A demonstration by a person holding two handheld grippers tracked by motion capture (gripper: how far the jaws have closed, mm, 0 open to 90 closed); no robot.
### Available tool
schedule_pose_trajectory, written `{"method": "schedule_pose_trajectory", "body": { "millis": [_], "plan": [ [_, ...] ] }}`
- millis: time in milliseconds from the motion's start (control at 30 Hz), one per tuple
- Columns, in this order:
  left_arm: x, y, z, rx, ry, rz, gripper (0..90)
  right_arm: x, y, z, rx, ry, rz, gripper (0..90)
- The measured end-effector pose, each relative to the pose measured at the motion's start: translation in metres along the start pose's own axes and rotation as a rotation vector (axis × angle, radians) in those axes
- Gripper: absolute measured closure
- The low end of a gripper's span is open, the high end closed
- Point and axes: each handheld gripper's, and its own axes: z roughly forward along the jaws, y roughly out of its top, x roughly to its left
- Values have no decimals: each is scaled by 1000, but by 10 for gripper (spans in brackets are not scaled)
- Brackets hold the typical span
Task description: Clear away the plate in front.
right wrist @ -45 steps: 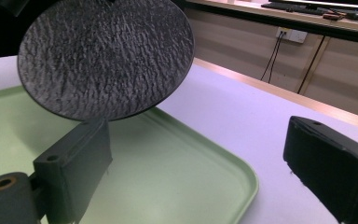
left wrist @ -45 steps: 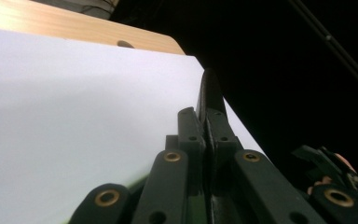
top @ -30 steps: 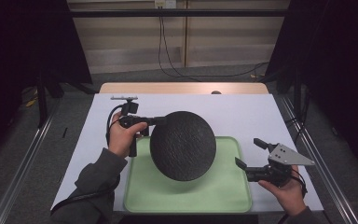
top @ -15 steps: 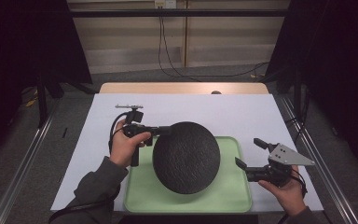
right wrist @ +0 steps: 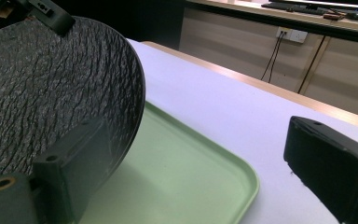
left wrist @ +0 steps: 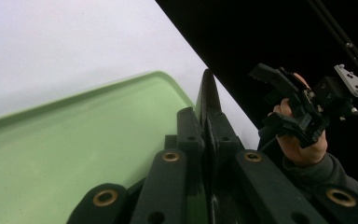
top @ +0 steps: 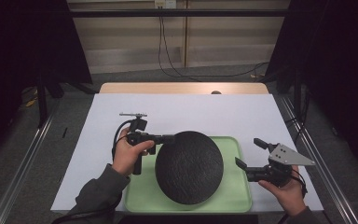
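Worktop [top: 182, 112]: white sheet over a wooden top, spanning the scene.
Green tray [top: 235, 196]: rectangular, at the near edge of the worktop.
Black plate [top: 189, 166]: round, rough-textured, held tilted above the tray, its left rim gripped.
Left gripper [top: 168, 138]: fingers clamped together on the plate's rim, which runs edge-on between them in the left gripper view.
Right gripper [top: 249, 154]: fingers apart, holding nothing, just beside the plate's right edge.

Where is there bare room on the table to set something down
The white table top lies bare between the green tray and the far wooden edge. Near the tray it is crowded: the left gripper holds the black plate over it, the right gripper beside.
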Motion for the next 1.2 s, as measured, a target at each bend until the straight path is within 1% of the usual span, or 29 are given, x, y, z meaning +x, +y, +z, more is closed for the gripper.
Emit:
{"method": "schedule_pose_trajectory", "body": {
  "millis": [67,100,133,233,300,333,367,400,433,467,500,533,633,667,800,833,900,933,1033,1100,1133,1200],
  "plan": [
    [1,-4,2,3,0,-6,856,0,0,0,1,-4,-1,70],
    [1,-4,2,3,0,-6,854,0,0,0,1,-4,-1,70],
    [3,-6,3,8,10,0,854,0,0,0,0,-2,-2,70],
    [4,-9,5,14,10,-3,851,0,0,0,1,-2,0,70],
    [6,-10,6,20,17,-11,851,0,0,0,-1,-3,-1,69],
    [9,-11,6,15,9,-24,850,0,0,0,2,-2,4,69],
    [9,-11,6,15,9,-24,851,0,0,0,2,-2,4,69],
    [11,-12,6,16,22,-15,854,0,0,0,1,-2,3,69],
    [11,-12,6,16,22,-15,855,0,0,0,1,-2,3,69],
    [11,-12,6,16,39,-4,858,0,0,0,-1,-3,1,69],
    [11,-12,6,16,39,-4,862,0,0,0,-1,-3,1,69],
    [10,-12,6,17,60,17,866,-1,0,0,1,-6,3,69],
    [10,-12,6,17,57,23,869,0,0,0,0,-3,5,69],
    [9,-12,6,22,73,34,869,0,0,0,2,-3,8,69],
    [9,-13,6,19,82,34,873,0,0,0,2,-6,1,69],
    [10,-14,6,18,87,38,874,0,0,0,1,-7,1,69],
    [12,-15,5,17,85,28,874,0,0,0,2,-2,6,69],
    [13,-16,5,17,93,36,874,0,0,0,-1,-3,5,69],
    [15,-17,5,14,93,31,875,0,0,0,1,-3,8,69],
    [16,-17,6,16,101,35,872,0,0,0,2,-3,5,69],
    [17,-17,7,12,103,30,872,0,0,0,2,-6,0,69],
    [19,-18,7,17,104,34,871,0,0,0,2,-6,0,69]
  ]
}}
